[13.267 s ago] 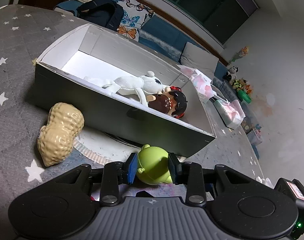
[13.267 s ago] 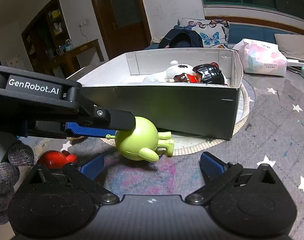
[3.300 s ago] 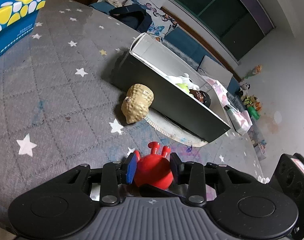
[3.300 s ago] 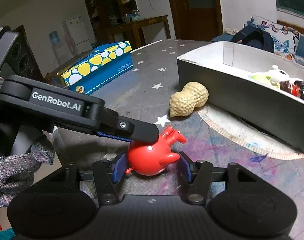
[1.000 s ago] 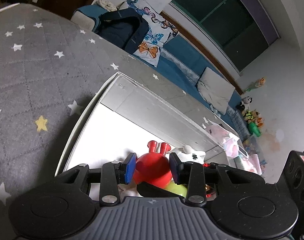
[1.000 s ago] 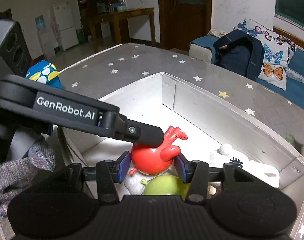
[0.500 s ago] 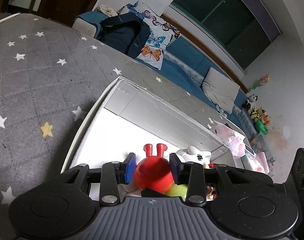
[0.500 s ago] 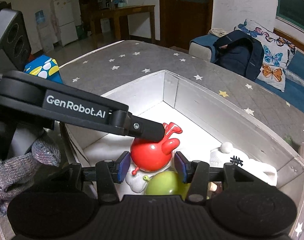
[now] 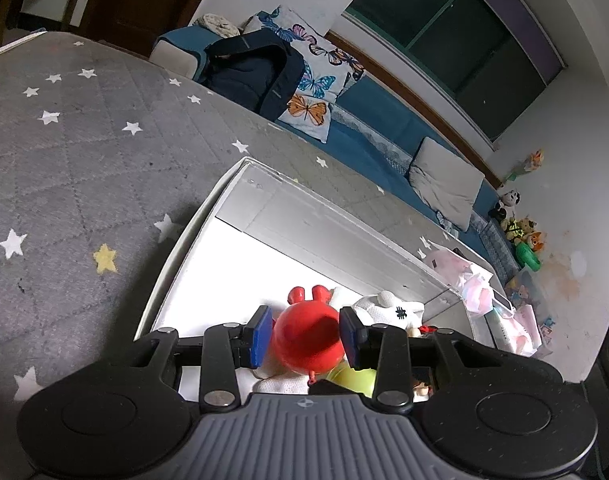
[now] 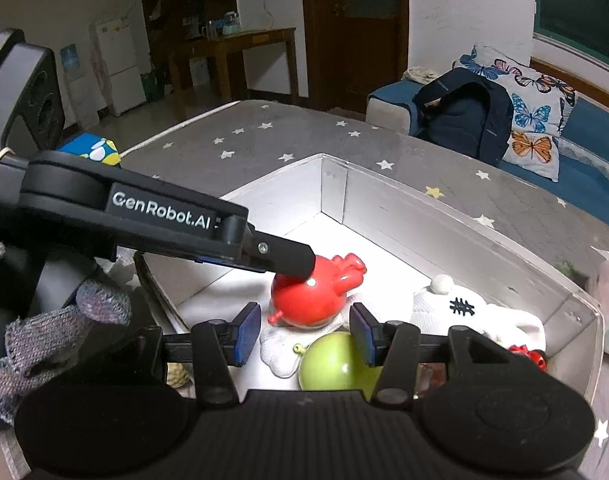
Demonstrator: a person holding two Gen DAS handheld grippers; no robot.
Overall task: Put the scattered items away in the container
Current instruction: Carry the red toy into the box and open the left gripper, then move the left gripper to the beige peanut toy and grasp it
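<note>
left wrist view shows the left gripper (image 9: 306,338) pinching the round red plastic toy with two small horns (image 9: 307,342) between its blue pads. a second ago the toy hung higher; now it sits low inside the white cardboard box (image 9: 336,236), on the white plush toy (image 9: 388,310) and the green round toy (image 9: 354,378). right gripper (image 10: 304,332) has its pads apart beside the red toy, touching nothing. i think the release comes next. farther away, a dark backpack (image 9: 250,74) lies on the blue sofa (image 9: 388,132).
</note>
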